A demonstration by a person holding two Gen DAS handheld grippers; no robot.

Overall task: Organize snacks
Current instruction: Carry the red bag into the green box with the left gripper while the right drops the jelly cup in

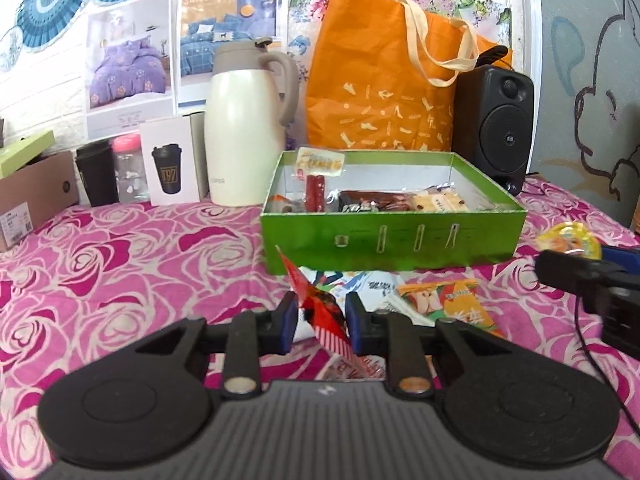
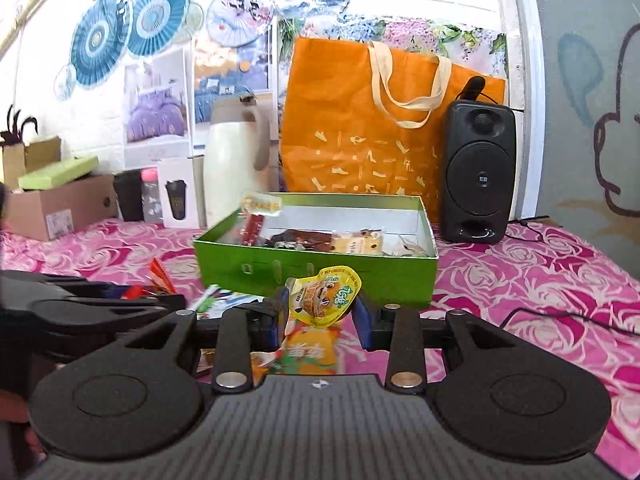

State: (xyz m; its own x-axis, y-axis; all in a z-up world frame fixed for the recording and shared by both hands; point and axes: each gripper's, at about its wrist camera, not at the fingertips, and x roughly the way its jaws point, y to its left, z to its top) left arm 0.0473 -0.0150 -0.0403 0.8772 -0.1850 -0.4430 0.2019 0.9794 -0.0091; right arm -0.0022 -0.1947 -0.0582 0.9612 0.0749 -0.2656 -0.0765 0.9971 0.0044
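The left gripper (image 1: 322, 322) has its blue pads closed narrow on a red snack packet (image 1: 326, 312), which stands on edge between them with its pointed top corner leaning toward eleven o'clock and its striped end hanging below the jaws. The right gripper (image 2: 322, 312) is about half open, its pads seemingly bearing on the sides of a yellow snack pouch (image 2: 326, 294) held upright; in the left wrist view it shows at three o'clock, well apart from the left one.

Both packets are clear of the cloth, so the step in hand looks like carrying them to the green box (image 1: 394, 236) straight ahead at twelve o'clock. To do it well, I judge each packet should be lifted above the near wall before going forward, since the red packet's trailing end could catch the rim. The box's left half is crowded by a red stick snack (image 1: 316, 192) and dark wrappers; the right end, toward one o'clock, looks emptier and suits a drop.

More snacks stay on the pink rose cloth (image 1: 120, 264) just before the box, among them an orange packet (image 1: 452, 300). Behind the box stand a cream jug (image 1: 244, 128), an orange bag (image 1: 384, 80) and a black speaker (image 1: 494, 120), so overshooting is unwise. Open room lies at nine o'clock.
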